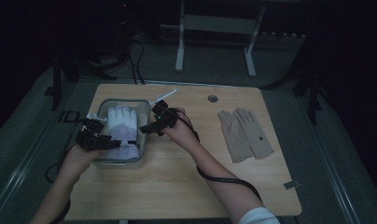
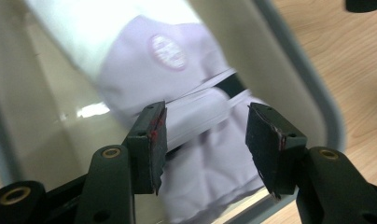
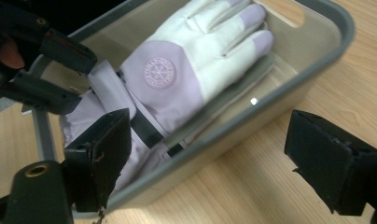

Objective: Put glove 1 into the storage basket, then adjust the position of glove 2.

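The white-and-lilac glove (image 3: pixel 186 74), its round badge (image 3: pixel 159 72) unreadable, lies in the bin (image 3: pixel 289 93); both tongs gape empty.

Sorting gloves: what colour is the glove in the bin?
White and pale lilac glove, clearest in the right gripper view.

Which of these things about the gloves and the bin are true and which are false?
1. A white and lilac glove lies in the grey bin. True.
2. The right tool is clamped on the glove. False: its jaws stand wide open, one over the bin, one over the table.
3. A pair of tan gloves lies on the table outside the bin. True.
4. The left tool holds a tan glove. False: its jaws are open over the lilac cuff, pinching nothing.
5. The bin has a lid on it. False: it is open on top.
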Demonstrator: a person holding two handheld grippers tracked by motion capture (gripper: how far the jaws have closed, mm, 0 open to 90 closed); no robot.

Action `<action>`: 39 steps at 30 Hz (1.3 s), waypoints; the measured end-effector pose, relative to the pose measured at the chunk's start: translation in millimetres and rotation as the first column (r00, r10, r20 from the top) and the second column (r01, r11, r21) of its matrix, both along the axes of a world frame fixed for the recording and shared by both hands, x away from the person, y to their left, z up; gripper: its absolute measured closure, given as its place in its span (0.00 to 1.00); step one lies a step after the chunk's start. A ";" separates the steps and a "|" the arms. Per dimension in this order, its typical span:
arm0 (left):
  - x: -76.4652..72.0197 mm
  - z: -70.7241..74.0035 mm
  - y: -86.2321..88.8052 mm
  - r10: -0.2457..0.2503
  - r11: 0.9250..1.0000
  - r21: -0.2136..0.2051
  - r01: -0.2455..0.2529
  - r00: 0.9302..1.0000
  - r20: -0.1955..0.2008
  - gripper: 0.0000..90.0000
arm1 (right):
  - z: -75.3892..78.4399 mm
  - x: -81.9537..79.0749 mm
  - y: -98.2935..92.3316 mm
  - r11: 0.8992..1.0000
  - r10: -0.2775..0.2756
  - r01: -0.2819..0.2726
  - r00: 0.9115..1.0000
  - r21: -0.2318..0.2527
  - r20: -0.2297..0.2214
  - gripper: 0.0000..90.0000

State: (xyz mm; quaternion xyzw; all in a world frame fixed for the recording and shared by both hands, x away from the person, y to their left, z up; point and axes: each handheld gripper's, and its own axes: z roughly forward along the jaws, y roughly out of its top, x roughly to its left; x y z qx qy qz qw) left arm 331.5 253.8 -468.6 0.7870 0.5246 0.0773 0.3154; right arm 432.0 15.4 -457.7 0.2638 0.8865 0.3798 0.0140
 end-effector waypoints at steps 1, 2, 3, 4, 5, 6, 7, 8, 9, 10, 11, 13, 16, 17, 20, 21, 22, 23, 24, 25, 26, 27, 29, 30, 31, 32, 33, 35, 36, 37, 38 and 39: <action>0.0 0.8 -2.2 -0.004 1.000 -0.004 0.004 1.000 0.002 0.54 | 0.0 0.4 -3.3 1.000 -0.003 0.003 1.000 0.002 -0.003 0.16; 0.0 1.9 -5.3 -0.010 1.000 -0.012 0.010 1.000 0.008 0.54 | -0.1 0.5 -5.2 1.000 -0.004 0.004 1.000 0.001 -0.002 0.17; -0.1 3.6 -8.3 -0.018 1.000 -0.014 0.018 1.000 0.014 0.54 | 0.1 0.4 -7.7 1.000 -0.006 0.006 1.000 -0.004 0.002 0.16; -0.1 4.8 -11.3 -0.019 1.000 -0.016 0.019 1.000 0.021 0.54 | 0.4 0.2 -10.4 1.000 -0.008 0.008 1.000 -0.004 0.001 0.17; -0.2 6.6 -14.8 -0.027 0.999 -0.022 0.028 0.999 0.029 0.54 | 1.0 0.0 -13.5 1.000 -0.008 0.008 1.000 -0.002 0.003 0.17; -0.5 7.5 -17.1 -0.032 0.999 -0.025 0.032 0.999 0.034 0.54 | 1.9 -0.4 -17.5 1.000 -0.007 0.008 1.000 -0.001 0.008 0.17; -0.7 8.5 -21.2 -0.037 0.999 -0.026 0.038 0.999 0.040 0.54 | 2.6 -0.7 -20.0 1.000 -0.009 0.009 1.000 0.001 0.009 0.17; -0.7 8.9 -23.6 -0.042 0.999 -0.029 0.043 0.998 0.044 0.54 | 3.5 -0.9 -24.2 1.000 -0.015 0.015 1.000 0.007 0.008 0.17; -1.0 9.8 -28.5 -0.052 0.998 -0.029 0.053 0.997 0.053 0.54 | 3.9 -1.0 -26.8 1.000 -0.018 0.018 1.000 0.011 0.006 0.17; -1.2 10.3 -31.6 -0.057 0.998 -0.032 0.059 0.997 0.057 0.54 | 4.2 -1.2 -31.9 1.000 -0.022 0.022 1.000 0.008 0.007 0.17; -1.3 10.6 -34.6 -0.066 0.997 -0.045 0.069 0.996 0.063 0.54 | 4.3 -1.1 -35.5 1.000 -0.023 0.023 1.000 0.008 0.008 0.17; -1.5 10.9 -38.7 -0.075 0.995 -0.055 0.078 0.995 0.068 0.54 | 4.2 -1.1 -39.3 1.000 -0.026 0.026 1.000 0.011 0.009 0.17; -2.5 10.3 -50.4 -0.107 0.991 -0.074 0.113 0.991 0.083 0.56 | 5.0 -2.3 -53.6 0.999 -0.040 0.040 0.999 0.011 0.010 0.17; -2.9 10.1 -54.8 -0.113 0.990 -0.072 0.120 0.989 0.092 0.55 | 5.3 -2.4 -58.1 0.999 -0.041 0.041 0.999 0.010 0.013 0.17; -3.5 10.5 -68.2 -0.144 0.984 -0.090 0.154 0.984 0.108 0.50 | 6.5 -3.5 -70.8 0.999 -0.051 0.050 0.999 0.006 0.021 0.16; -3.7 10.8 -70.8 -0.159 0.980 -0.099 0.170 0.981 0.114 0.46 | 7.0 -4.0 -76.0 0.999 -0.054 0.054 0.998 0.003 0.026 0.16; -3.9 11.3 -74.6 -0.171 0.977 -0.106 0.183 0.978 0.120 0.43 | 7.5 -4.2 -79.3 0.998 -0.058 0.058 0.998 0.002 0.028 0.16; -4.4 11.4 -78.6 -0.178 0.976 -0.106 0.192 0.976 0.128 0.41 | 7.7 -4.4 -83.7 0.998 -0.064 0.064 0.997 0.001 0.032 0.16; -4.1 10.8 -83.1 -0.181 0.976 -0.100 0.194 0.975 0.126 0.36 | 7.8 -4.6 -87.7 0.998 -0.068 0.068 0.997 0.001 0.033 0.16; -4.1 10.8 -83.1 -0.181 0.976 -0.100 0.194 0.975 0.126 0.31 | 7.8 -4.6 -87.7 0.998 -0.068 0.068 0.997 0.001 0.033 0.16; -5.3 9.2 -92.2 -0.183 0.972 -0.118 0.202 0.971 0.153 0.31 | 7.8 -4.9 -91.5 0.997 -0.071 0.071 0.997 -0.003 0.034 0.16; -6.0 8.7 -97.0 -0.184 0.973 -0.109 0.204 0.968 0.168 0.21 | 8.1 -6.0 -99.3 0.997 -0.076 0.076 0.996 -0.005 0.036 0.16; -8.2 8.1 -105.6 -0.188 0.974 -0.089 0.210 0.959 0.211 0.18 | 9.0 -7.2 -106.2 0.997 -0.081 0.081 0.996 -0.003 0.039 0.16; -9.1 7.7 -109.0 -0.182 0.973 -0.096 0.209 0.956 0.232 0.18 | 9.7 -7.6 -109.9 0.997 -0.082 0.082 0.996 0.000 0.042 0.16; -9.3 7.1 -112.1 -0.181 0.972 -0.101 0.211 0.952 0.245 0.16 | 10.3 -8.1 -113.8 0.996 -0.086 0.086 0.995 0.007 0.041 0.16; -9.4 6.7 -115.1 -0.184 0.971 -0.102 0.215 0.950 0.252 0.16 | 10.8 -8.6 -117.6 0.996 -0.091 0.091 0.995 0.013 0.039 0.16; -10.0 5.9 -118.1 -0.183 0.970 -0.106 0.218 0.945 0.270 0.16 | 11.3 -9.0 -121.4 0.996 -0.094 0.093 0.995 0.009 0.042 0.16; -10.4 4.3 -123.6 -0.189 0.966 -0.118 0.231 0.938 0.291 0.12 | 11.7 -9.6 -128.5 0.995 -0.103 0.103 0.994 0.020 0.036 0.16; -10.2 3.2 -126.2 -0.198 0.962 -0.126 0.243 0.936 0.291 0.11 | 11.9 -10.1 -131.8 0.994 -0.105 0.104 0.994 0.021 0.033 0.16; -10.2 3.2 -126.2 -0.198 0.962 -0.126 0.243 0.936 0.291 0.11 | 11.9 -10.1 -131.8 0.994 -0.105 0.104 0.994 0.021 0.033 0.16; -10.7 0.7 -130.4 -0.209 0.954 -0.146 0.261 0.931 0.298 0.11 | 11.8 -10.5 -134.9 0.994 -0.106 0.106 0.994 0.019 0.033 0.16; -11.6 -1.1 -133.1 -0.212 0.951 -0.154 0.267 0.929 0.304 0.11 | 11.2 -11.5 -141.0 0.995 -0.103 0.102 0.994 0.013 0.033 0.16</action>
